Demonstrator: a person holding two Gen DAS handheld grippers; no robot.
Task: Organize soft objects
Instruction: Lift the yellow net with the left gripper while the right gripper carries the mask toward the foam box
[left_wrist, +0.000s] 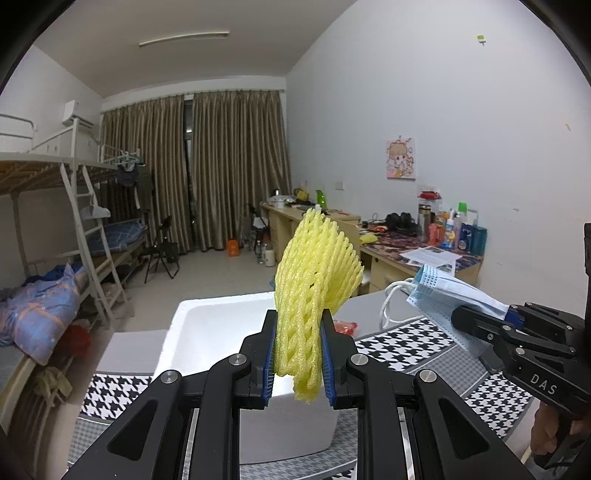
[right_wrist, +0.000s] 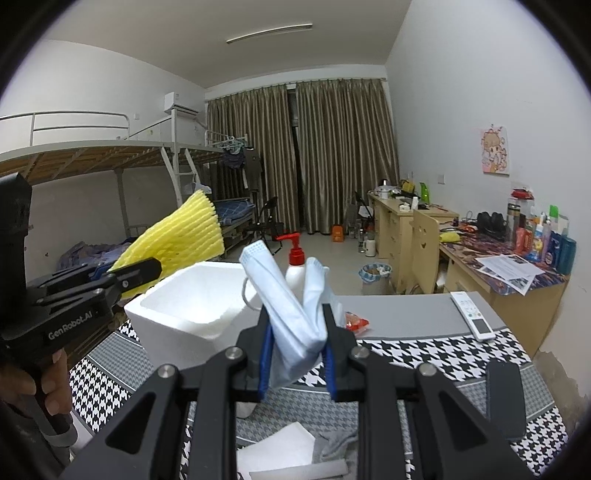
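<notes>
My left gripper (left_wrist: 298, 354) is shut on a yellow foam fruit net (left_wrist: 316, 280), held upright above the white foam box (left_wrist: 207, 328). The left gripper also shows in the right wrist view (right_wrist: 136, 271) with the net (right_wrist: 177, 236) at the box's left. My right gripper (right_wrist: 298, 354) is shut on a folded blue face mask (right_wrist: 291, 306), held above the table near the box (right_wrist: 192, 314). The right gripper shows in the left wrist view (left_wrist: 476, 319) with the mask (left_wrist: 450, 295) to the right of the box.
The table has a houndstooth cloth (right_wrist: 424, 354). On it lie a white remote (right_wrist: 472, 314), a red packet (right_wrist: 354, 322), a pump bottle (right_wrist: 295, 269) behind the box, a black object (right_wrist: 504, 398), and white foam pieces with grey cloth (right_wrist: 295, 450) near the front.
</notes>
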